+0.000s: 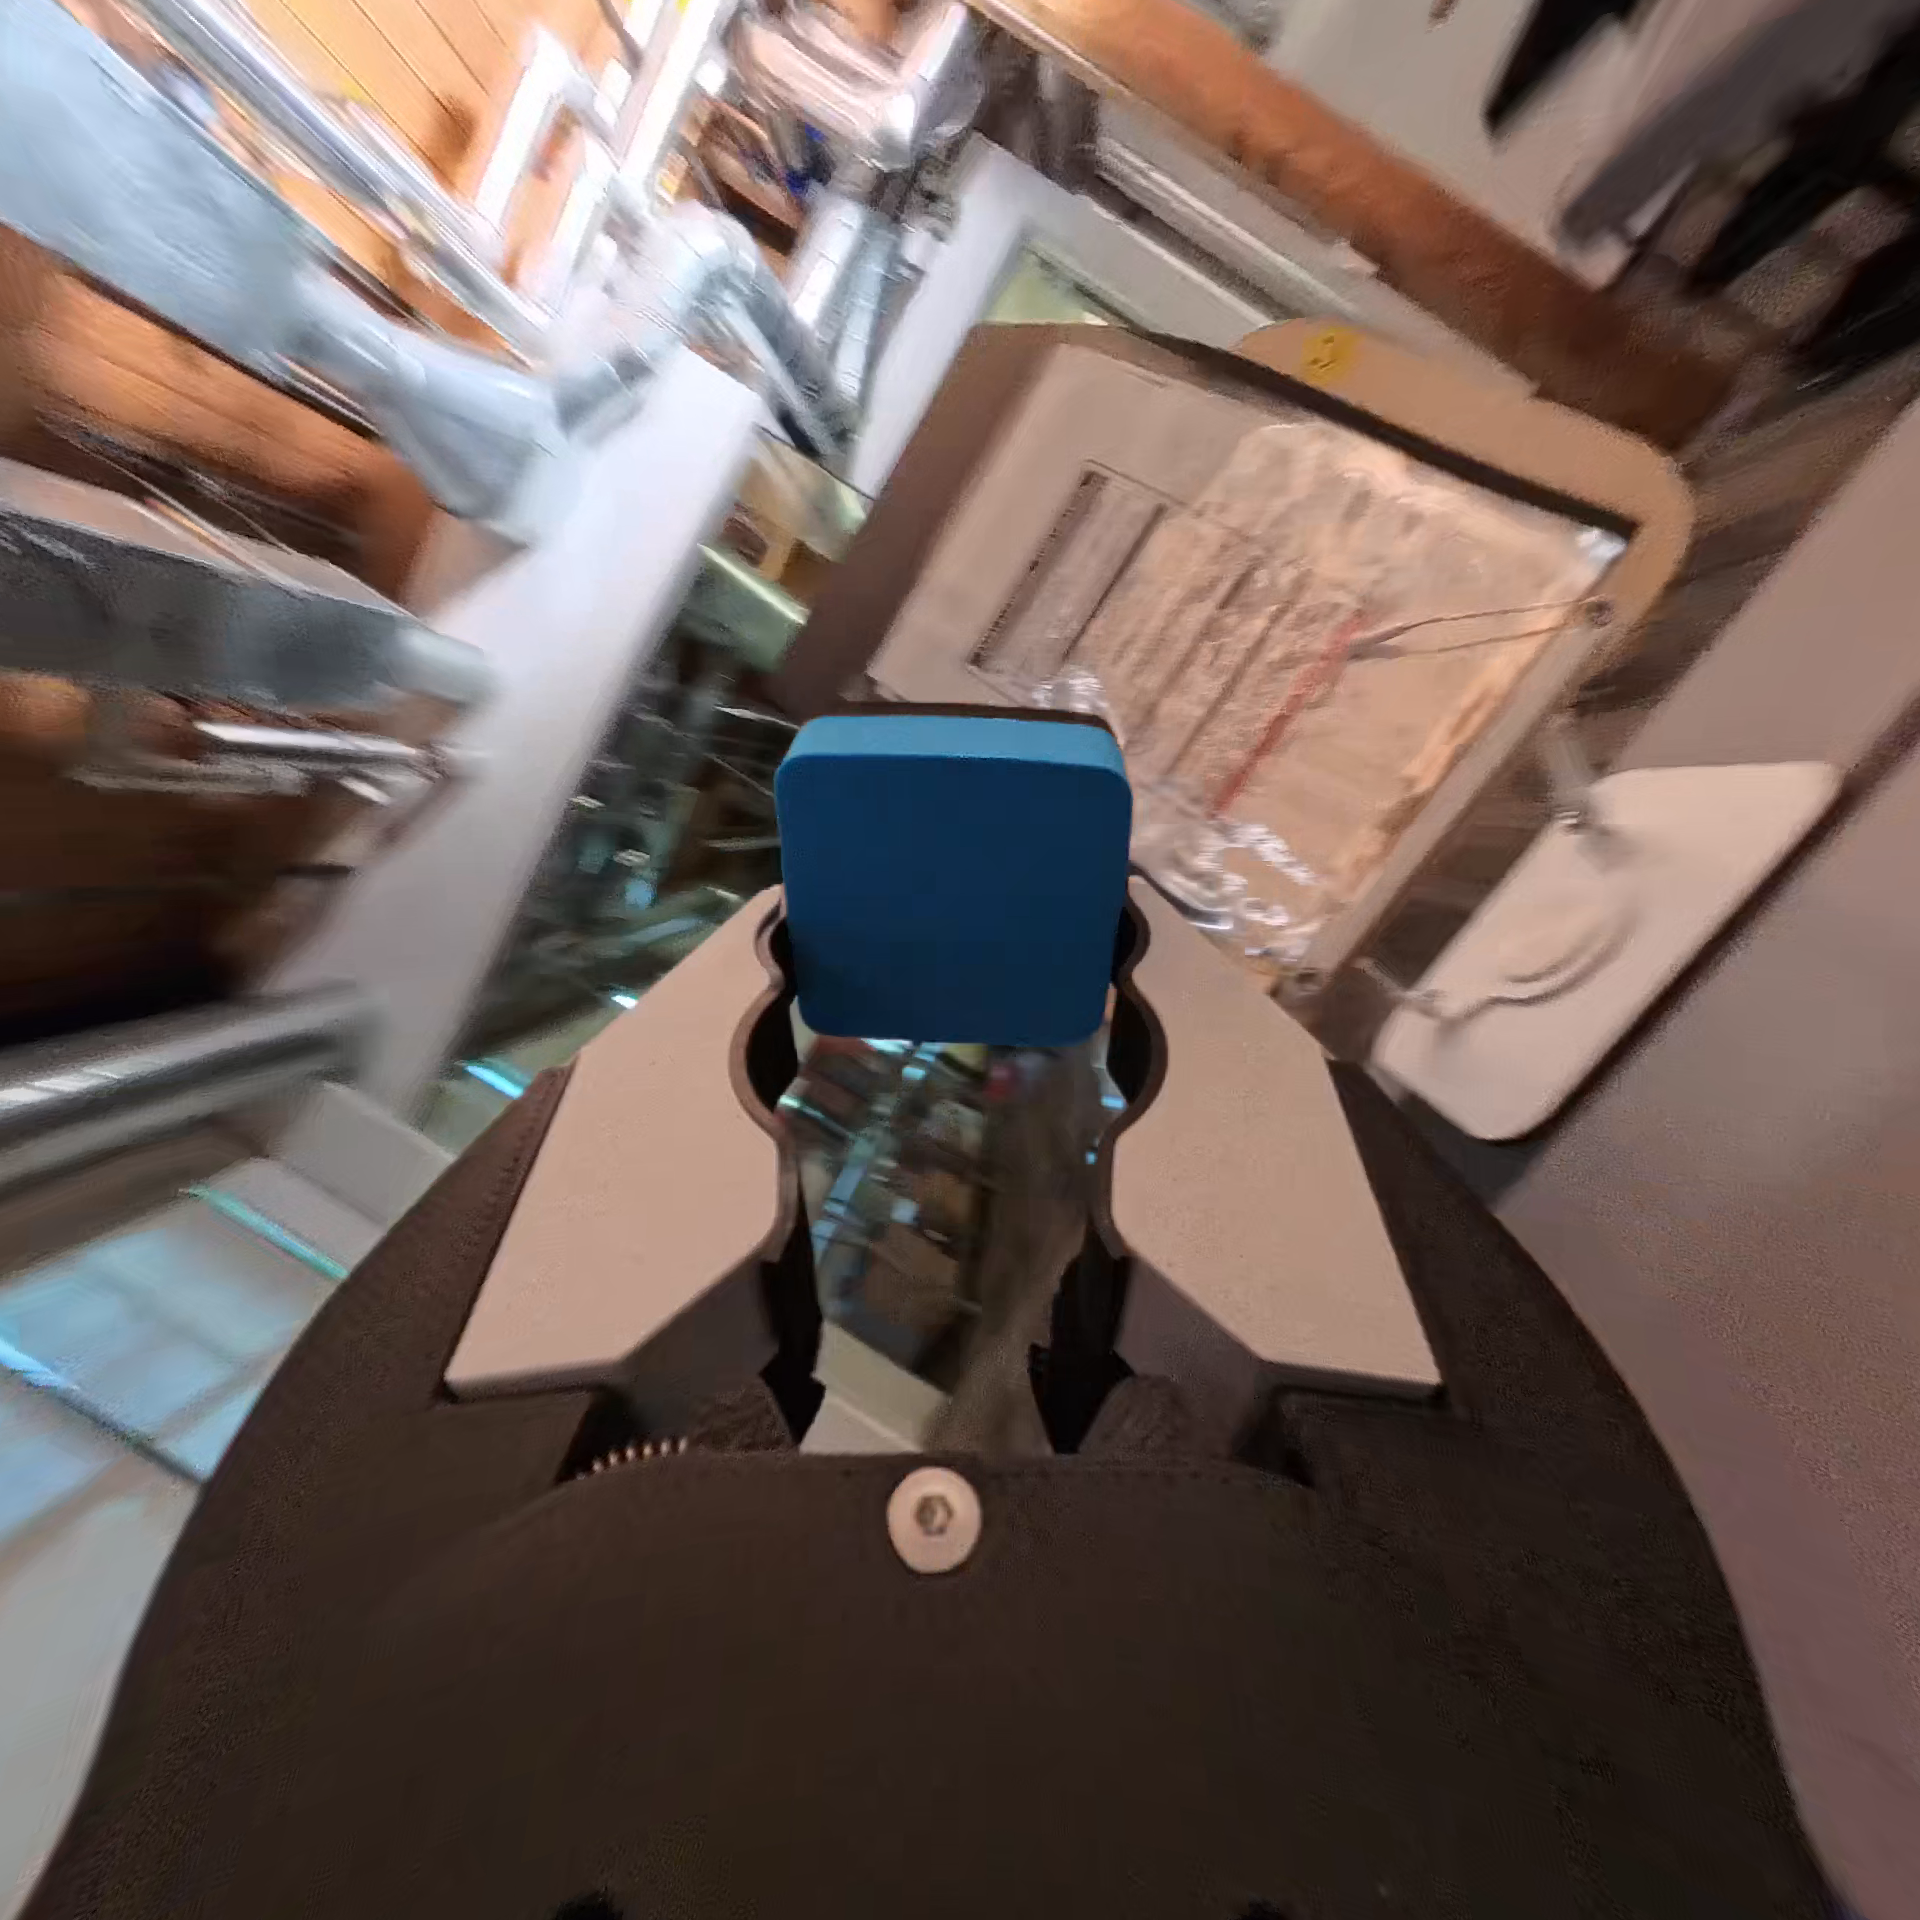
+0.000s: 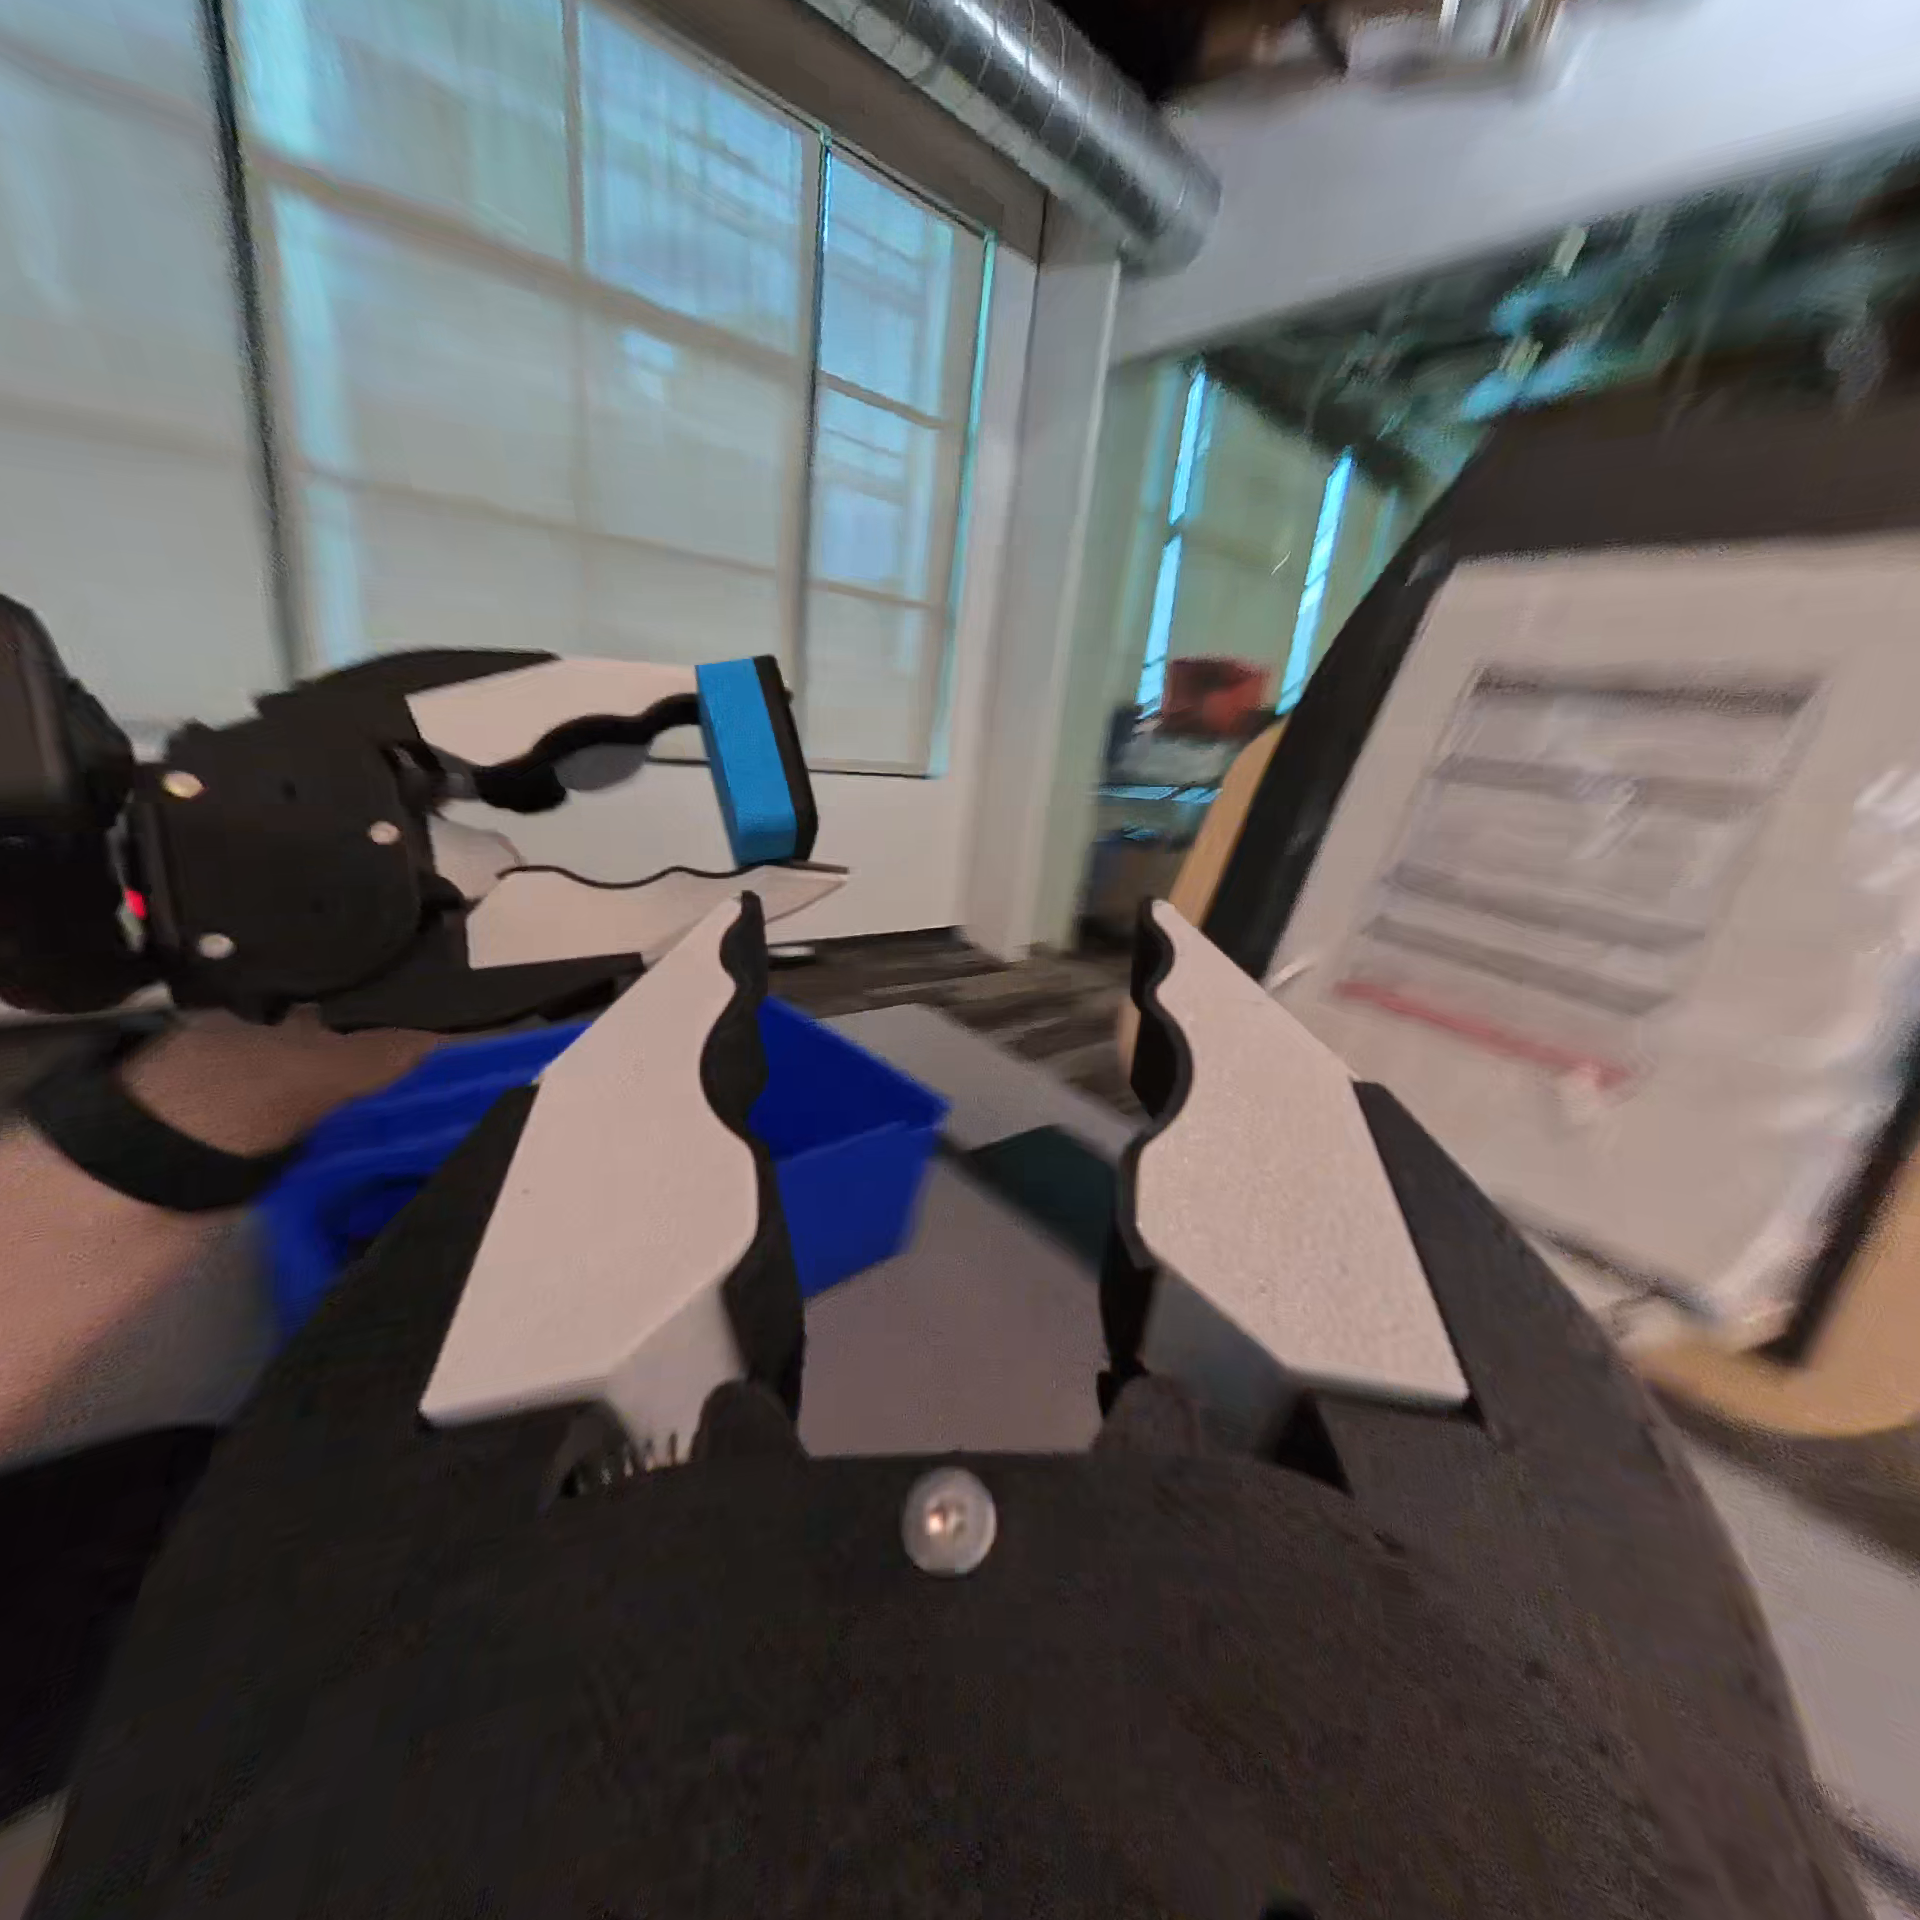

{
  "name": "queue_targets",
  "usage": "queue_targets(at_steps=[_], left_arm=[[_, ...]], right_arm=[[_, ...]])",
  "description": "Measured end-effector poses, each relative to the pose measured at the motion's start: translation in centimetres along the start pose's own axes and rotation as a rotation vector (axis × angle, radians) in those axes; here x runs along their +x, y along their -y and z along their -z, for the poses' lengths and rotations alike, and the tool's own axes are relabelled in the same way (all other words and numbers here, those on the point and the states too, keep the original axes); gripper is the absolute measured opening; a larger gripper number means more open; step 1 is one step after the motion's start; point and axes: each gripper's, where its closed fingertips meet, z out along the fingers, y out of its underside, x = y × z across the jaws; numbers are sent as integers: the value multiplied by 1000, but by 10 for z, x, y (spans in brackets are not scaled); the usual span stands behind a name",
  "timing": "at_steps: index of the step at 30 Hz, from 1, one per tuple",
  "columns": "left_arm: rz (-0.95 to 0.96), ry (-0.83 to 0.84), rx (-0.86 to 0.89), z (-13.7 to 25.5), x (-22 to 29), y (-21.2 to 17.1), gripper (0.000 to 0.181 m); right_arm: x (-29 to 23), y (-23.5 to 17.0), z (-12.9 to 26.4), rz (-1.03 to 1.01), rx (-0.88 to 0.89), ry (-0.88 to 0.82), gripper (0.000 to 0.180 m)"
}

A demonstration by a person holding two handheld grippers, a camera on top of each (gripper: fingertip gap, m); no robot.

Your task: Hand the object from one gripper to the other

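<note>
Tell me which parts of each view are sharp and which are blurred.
Left wrist view: the left hand-held gripper and its blue block are sharp, the room behind is streaked. Right wrist view: the right hand-held gripper is sharp; the blue bin and the surroundings at right are smeared.

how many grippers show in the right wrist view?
2. The right gripper, open and empty, fills the foreground; the left gripper, at left, is shut on the blue pad.

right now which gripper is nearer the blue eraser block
Left. The left gripper is shut on the blue eraser block; the right gripper is open, empty, apart from it.
</note>
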Motion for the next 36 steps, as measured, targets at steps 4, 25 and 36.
queue_targets(at_steps=[4,25,36], left_arm=[[-202,108,62,0,12,13,58],[-393,-275,198,13,102,53,59],[722,-365,324,21,7,73,50]], right_arm=[[-41,20,8,598,53,9,69],[-24,-52,13,1382,-351,95,54],[60,71,58,359,265,-378,53]])
